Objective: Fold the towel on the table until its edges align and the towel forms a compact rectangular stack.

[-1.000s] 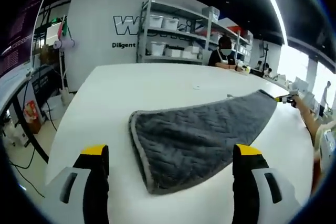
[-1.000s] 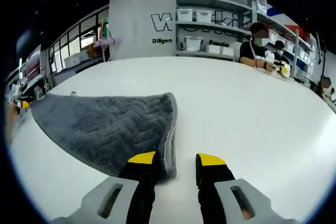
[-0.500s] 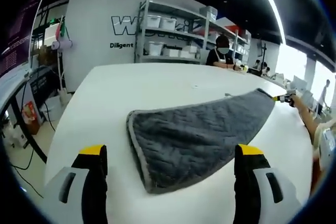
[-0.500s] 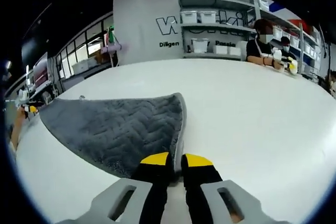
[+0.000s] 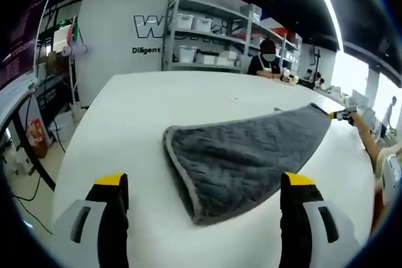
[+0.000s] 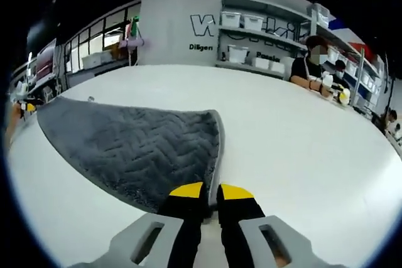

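A grey quilted towel [image 5: 242,155] lies flat on the white table [image 5: 144,111], with a paler hem around it. My left gripper [image 5: 205,181] hovers open over the towel's near rounded end, one jaw on each side and nothing between them. At the towel's far corner the right gripper [image 5: 340,116] shows as a small yellow tip. In the right gripper view the towel [image 6: 125,139] stretches away to the left, and my right gripper [image 6: 210,191] is shut on its near hem corner. The left gripper [image 6: 24,106] shows small at the towel's far left end.
The table's left edge [image 5: 66,155] drops to a floor with cables and a desk. A person [image 5: 266,61] sits at the table's far end, in front of shelves [image 5: 201,42] holding white bins. Bare table [image 6: 314,142] spreads to the right of the towel.
The right gripper's jaws closed on the towel's hem corner. In the left gripper view the towel's near end has shifted right and closer. The left gripper has stayed open.
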The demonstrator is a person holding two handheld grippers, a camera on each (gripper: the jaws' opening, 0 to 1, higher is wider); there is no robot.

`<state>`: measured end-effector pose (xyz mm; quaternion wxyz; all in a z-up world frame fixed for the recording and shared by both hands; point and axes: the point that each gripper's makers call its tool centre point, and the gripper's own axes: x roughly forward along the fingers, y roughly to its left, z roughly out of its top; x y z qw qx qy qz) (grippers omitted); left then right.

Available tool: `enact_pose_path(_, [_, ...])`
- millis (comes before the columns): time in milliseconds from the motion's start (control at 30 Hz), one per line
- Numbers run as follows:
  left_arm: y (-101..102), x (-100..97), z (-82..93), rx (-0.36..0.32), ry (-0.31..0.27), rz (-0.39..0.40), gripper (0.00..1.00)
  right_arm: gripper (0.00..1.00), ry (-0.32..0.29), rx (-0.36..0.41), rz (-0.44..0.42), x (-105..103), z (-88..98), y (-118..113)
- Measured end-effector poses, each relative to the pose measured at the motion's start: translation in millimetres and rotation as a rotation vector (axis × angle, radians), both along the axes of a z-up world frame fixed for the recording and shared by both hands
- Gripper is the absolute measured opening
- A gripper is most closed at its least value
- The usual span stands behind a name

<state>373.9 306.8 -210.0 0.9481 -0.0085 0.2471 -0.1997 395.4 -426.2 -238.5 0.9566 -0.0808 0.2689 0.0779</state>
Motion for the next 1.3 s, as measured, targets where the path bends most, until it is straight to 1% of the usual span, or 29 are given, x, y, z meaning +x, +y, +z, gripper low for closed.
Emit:
enact_pose_path(167, [1,0.1,-0.1,-0.001,0.003,0.000,0.99,0.04,0.001,-0.097,-0.030,0,0.0,-18])
enact_pose_path(300, [-1,-1.2,-0.8,-0.001,0.008,-0.004,0.99,0.04,0.004,-0.163,-0.050,-1,0.3,-28])
enact_pose_path(467, [-1,-1.5,-2.4,0.002,0.016,-0.007,0.99,0.04,0.012,-0.264,-0.066,-1,1.0,-42])
enact_pose_path(533, [-1,-1.1,-2.3,0.001,0.017,-0.008,0.99,0.03,0.018,-0.314,-0.068,-2,1.0,-45])
enact_pose_path(600, [0,-0.2,-2.0,0.002,0.017,-0.008,0.99,0.03,0.027,-0.391,-0.065,-1,3.0,-54])
enact_pose_path(633, [0,-0.3,-2.1,0.003,0.018,-0.007,0.99,0.03,0.031,-0.420,-0.063,-1,3.0,-53])
enact_pose_path(700, [-1,-0.8,-2.2,0.003,0.018,-0.007,0.99,0.03,0.043,-0.509,-0.055,-1,3.3,-54])
enact_pose_path(833, [-1,-1.2,-1.2,-0.002,0.016,-0.008,0.99,0.03,0.075,-0.635,-0.057,1,6.8,-51])
enact_pose_path(933, [-3,-2.3,-1.3,-0.001,0.016,-0.008,0.99,0.02,0.072,-0.742,-0.054,1,14.9,-48])
enact_pose_path(1000, [-2,-2.2,-1.4,-0.001,0.017,-0.007,0.99,0.02,0.056,-0.801,-0.051,3,22.0,-44])
enact_pose_path(1100, [-2,-1.9,-1.8,0.000,0.021,-0.011,0.99,0.02,0.030,-0.840,-0.038,3,30.6,-31])
enact_pose_path(1300, [-3,-2.6,-2.5,0.002,0.022,-0.011,0.99,0.02,-0.057,-0.887,0.018,9,49.4,5])
